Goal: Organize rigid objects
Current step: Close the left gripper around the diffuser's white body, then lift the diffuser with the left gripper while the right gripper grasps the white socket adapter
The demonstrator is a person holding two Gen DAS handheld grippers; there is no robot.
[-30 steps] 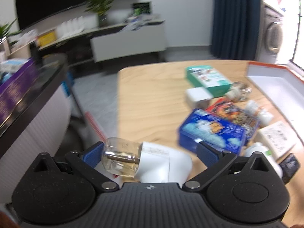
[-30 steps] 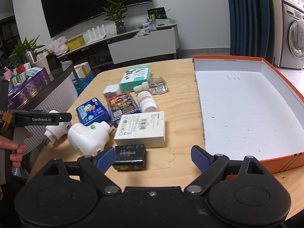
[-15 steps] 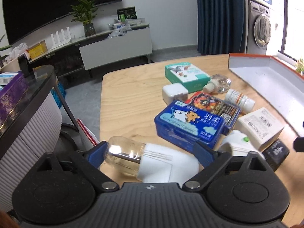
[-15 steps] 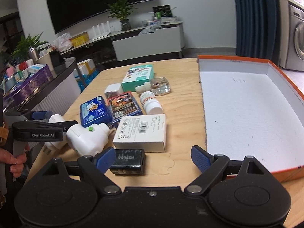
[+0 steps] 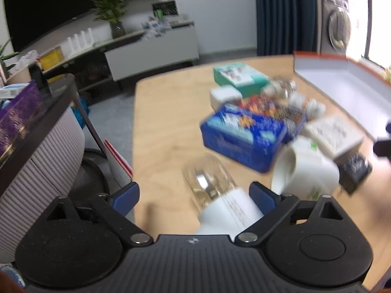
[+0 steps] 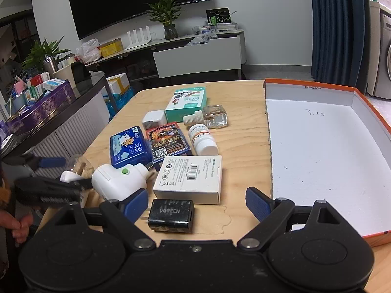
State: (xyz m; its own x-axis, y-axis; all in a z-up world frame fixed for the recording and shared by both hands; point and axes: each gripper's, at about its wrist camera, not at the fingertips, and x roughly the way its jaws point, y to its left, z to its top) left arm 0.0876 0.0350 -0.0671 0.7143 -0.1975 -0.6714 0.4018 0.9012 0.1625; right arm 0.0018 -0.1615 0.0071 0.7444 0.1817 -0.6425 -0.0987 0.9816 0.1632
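Near the table [image 5: 158,112] edge, left gripper [image 5: 194,195] gapes around the plug-in bottle [image 5: 220,195].

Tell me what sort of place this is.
Most likely a home living room with a laundry corner. A big dark TV hangs over a low media console with a potted plant, and a washing machine stands beside the blue curtain. The wooden table holds household clutter.

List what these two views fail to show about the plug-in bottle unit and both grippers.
- Left wrist view: motion blur; whether the left gripper touches the plug-in bottle unit cannot be told.
- Right wrist view: the unit is half hidden behind the left gripper.
- The black charger lies between the right gripper fingers; contact unclear.
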